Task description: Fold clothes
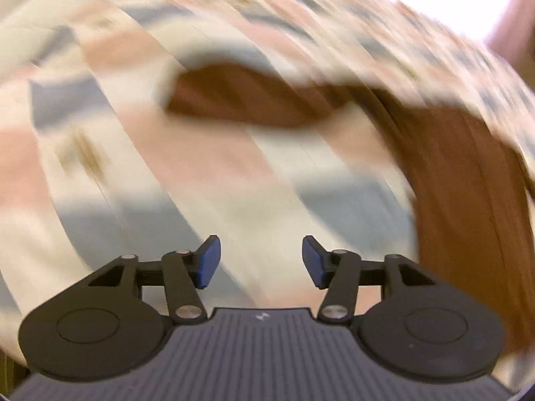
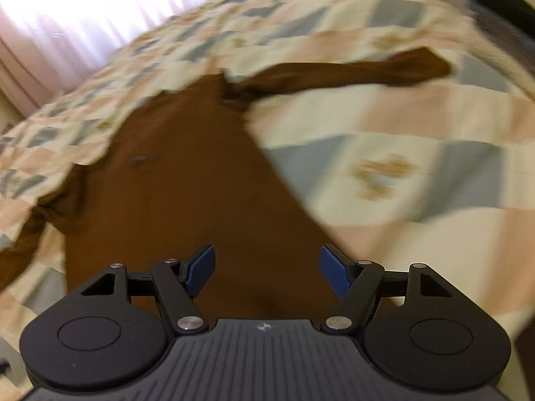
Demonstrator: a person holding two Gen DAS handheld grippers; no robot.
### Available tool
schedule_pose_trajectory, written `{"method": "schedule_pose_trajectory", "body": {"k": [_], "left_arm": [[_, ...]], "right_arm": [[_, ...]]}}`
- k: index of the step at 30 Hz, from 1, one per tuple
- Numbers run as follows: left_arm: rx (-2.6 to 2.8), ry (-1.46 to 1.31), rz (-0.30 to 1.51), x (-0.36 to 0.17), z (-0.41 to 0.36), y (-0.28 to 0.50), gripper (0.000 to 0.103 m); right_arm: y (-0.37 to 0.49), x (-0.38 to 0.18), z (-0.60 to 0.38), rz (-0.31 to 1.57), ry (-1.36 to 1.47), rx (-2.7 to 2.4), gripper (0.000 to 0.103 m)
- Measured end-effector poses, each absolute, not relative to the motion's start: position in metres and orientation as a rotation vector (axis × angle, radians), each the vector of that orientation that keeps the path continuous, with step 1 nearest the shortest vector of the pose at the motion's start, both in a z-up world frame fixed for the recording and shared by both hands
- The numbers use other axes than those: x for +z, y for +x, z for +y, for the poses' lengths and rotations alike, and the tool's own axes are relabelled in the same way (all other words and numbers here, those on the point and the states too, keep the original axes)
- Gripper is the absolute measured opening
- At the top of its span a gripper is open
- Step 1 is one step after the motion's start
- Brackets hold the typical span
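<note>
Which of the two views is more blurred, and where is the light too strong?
Left wrist view: heavy motion blur smears the quilt and brown garment; glare top right. Right wrist view: milder blur; the curtain is overexposed.

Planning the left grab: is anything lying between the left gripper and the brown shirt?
Nothing but bare patchwork bedspread in the left wrist view. The open left gripper hangs over it; the brown shirt lies ahead and to the right. The picture is blurred.
</note>
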State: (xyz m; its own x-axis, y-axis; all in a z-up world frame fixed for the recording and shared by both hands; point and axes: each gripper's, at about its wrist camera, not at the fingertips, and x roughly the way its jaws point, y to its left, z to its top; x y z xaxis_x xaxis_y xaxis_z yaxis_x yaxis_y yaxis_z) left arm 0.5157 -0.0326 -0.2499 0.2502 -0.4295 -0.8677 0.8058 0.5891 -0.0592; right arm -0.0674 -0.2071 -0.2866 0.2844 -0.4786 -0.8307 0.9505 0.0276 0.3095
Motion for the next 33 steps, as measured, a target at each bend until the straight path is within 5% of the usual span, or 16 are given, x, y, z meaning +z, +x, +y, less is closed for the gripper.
{"method": "schedule_pose_trajectory", "body": {"k": [4,8,9,11,14,17,21,25,27,31,33], "left_arm": [[-0.823,0.372,0.952,-0.244,-0.080,0.627,0.066],[-0.866,0.413,1.038,-0.280,-0.132,0.694,0.068],[-0.881,0.425,1.069,-0.291,-0.140,0.701,0.063],[-0.915,0.451,1.124,-0.312,-0.157,0.713,0.010],[-1.037,0.498,1.016,-0.296,-0.175,0.702,0.002],[-1.222,0.556,0.633,-0.226,-0.175,0.673,0.002],[-1.221,0.731,0.383,-0.200,-0.130,0.655,0.003],[-1.201,0.898,0.143,-0.177,-0.085,0.638,0.020],[-1.130,1.013,0.320,-0.226,-0.067,0.651,0.033],[-0.991,0.934,0.717,-0.286,-0.040,0.675,0.032],[-1.014,0.768,0.811,-0.281,-0.037,0.680,0.039]], "right_arm": [[0.009,-0.300,-0.217,0.604,1.062,-1.138,0.073],[0.081,-0.319,-0.217,0.646,1.115,-1.087,0.074],[0.094,-0.323,-0.219,0.659,1.124,-1.087,0.074],[0.117,-0.330,-0.224,0.677,1.141,-1.096,0.075],[0.129,-0.334,-0.231,0.683,1.146,-1.121,0.075],[0.137,-0.332,-0.243,0.704,1.129,-1.141,0.076],[0.150,-0.328,-0.260,0.727,1.094,-1.148,0.077],[0.174,-0.327,-0.270,0.738,1.080,-1.103,0.078],[0.183,-0.331,-0.271,0.756,1.078,-1.068,0.079],[0.193,-0.341,-0.270,0.796,1.077,-1.011,0.079],[0.187,-0.343,-0.267,0.813,1.086,-1.019,0.079]]}}
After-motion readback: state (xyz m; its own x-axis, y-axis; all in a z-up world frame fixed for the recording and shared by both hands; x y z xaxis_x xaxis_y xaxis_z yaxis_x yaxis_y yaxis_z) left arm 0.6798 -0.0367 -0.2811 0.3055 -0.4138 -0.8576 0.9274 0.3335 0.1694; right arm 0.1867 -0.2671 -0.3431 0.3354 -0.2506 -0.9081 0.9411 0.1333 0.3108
